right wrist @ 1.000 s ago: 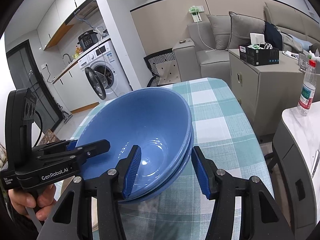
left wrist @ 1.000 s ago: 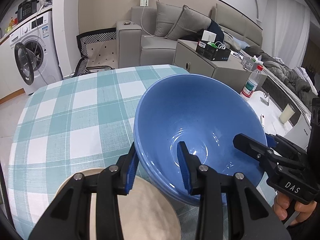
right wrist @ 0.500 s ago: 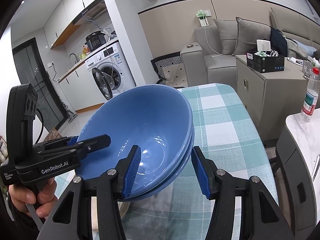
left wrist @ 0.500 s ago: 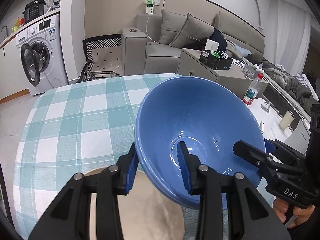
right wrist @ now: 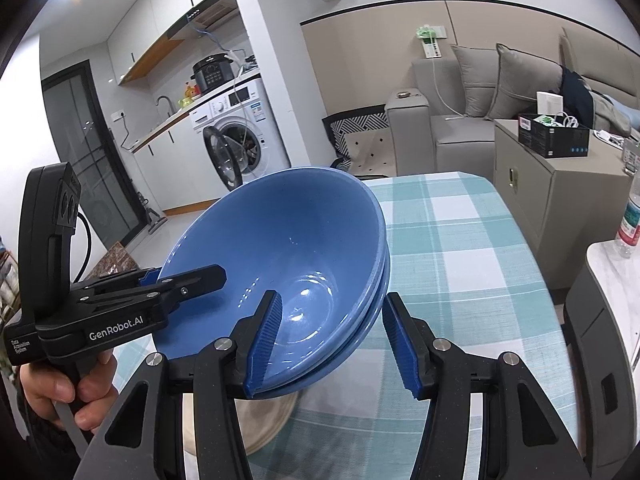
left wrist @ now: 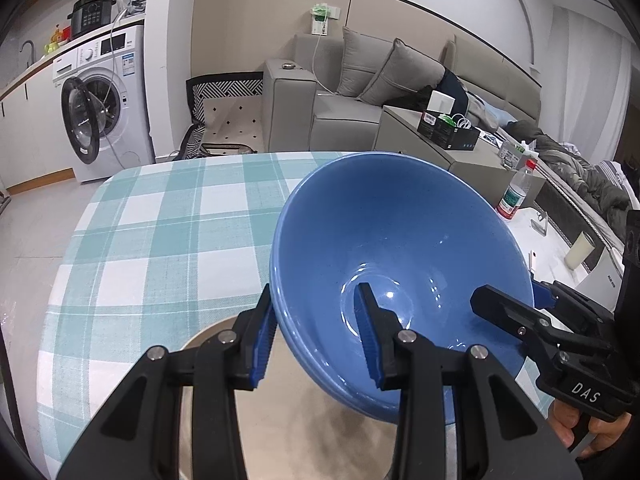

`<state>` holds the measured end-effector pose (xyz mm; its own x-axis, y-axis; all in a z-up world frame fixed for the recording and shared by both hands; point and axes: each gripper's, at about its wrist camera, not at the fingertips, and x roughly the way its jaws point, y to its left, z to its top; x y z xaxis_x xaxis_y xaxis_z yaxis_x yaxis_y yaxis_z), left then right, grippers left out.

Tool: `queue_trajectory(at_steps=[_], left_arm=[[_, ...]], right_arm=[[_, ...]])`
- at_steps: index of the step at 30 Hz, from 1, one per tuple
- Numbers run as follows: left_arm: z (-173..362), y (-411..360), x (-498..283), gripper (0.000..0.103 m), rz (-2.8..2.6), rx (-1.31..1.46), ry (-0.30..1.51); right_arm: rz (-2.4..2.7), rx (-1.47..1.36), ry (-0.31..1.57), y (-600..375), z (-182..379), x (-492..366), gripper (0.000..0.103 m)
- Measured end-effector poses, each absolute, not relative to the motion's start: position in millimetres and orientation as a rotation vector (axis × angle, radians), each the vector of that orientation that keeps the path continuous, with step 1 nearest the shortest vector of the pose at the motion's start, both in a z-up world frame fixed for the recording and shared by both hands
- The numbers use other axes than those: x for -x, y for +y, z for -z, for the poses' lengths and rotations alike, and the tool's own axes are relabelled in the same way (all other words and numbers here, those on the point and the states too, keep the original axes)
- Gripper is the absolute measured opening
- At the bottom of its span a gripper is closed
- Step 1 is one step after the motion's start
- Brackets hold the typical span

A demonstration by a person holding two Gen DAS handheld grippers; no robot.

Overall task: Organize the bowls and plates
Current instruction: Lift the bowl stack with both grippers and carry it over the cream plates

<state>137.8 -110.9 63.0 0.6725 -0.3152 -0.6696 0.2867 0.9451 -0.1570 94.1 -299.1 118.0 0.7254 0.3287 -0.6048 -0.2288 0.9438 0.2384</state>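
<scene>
Two nested blue bowls (left wrist: pixel 392 248) (right wrist: pixel 288 236) hang tilted above the checked tablecloth (left wrist: pixel 160 240), held from both sides. My left gripper (left wrist: pixel 316 340) is shut on their near rim, one finger inside and one outside. In the right wrist view my right gripper (right wrist: pixel 332 344) is shut on the opposite rim in the same way. Each gripper shows in the other's view: the right gripper (left wrist: pixel 504 304) at the right rim, the left gripper (right wrist: pixel 192 276) at the left rim, each with a hand on its handle. A beige plate (left wrist: pixel 288 420) (right wrist: pixel 268 420) lies on the table under the bowls.
A white side table with a water bottle (left wrist: pixel 516 192) and a pale cup (left wrist: pixel 578 250) stands right of the table. Beyond are a grey cabinet (right wrist: pixel 560 200), a sofa and a washing machine (left wrist: pixel 100 108) with its door open.
Both grippers have carried the bowls together towards the near side. More of the beige plate now lies beneath the bowls. Both grips are unchanged.
</scene>
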Motion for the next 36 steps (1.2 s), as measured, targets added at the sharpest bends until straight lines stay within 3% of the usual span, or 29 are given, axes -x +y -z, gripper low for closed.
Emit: queue_trajectory(at_steps=[36], left_arm=[[-41, -38, -101, 0.037, 0.226, 0.095, 0.757]], right_arm=[[-0.446, -0.090, 0.715, -223, -95, -84, 0.053]])
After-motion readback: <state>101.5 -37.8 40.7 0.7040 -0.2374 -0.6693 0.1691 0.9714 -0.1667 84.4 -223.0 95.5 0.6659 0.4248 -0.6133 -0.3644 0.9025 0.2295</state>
